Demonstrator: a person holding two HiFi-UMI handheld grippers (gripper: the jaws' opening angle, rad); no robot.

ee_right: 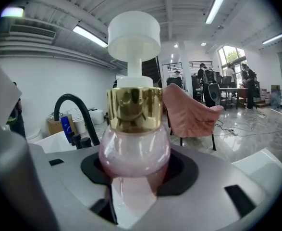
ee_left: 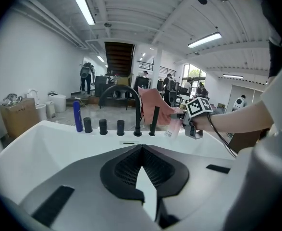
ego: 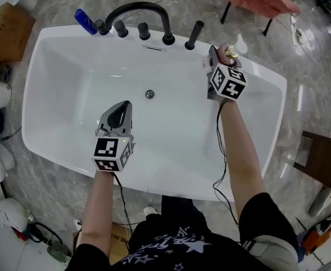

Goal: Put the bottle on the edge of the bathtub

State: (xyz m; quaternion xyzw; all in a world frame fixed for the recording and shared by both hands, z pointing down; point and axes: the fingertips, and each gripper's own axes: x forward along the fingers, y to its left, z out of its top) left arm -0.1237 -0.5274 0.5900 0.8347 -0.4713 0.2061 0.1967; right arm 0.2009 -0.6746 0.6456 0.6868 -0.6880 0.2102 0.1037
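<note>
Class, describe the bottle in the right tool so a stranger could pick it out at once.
Find the white bathtub and follow its far rim past the black arched faucet towards the right-hand corner. There the right tool grips a clear bottle of pink liquid. Its gold collar and white pump top set it apart from the blue bottle left of the faucet.
</note>
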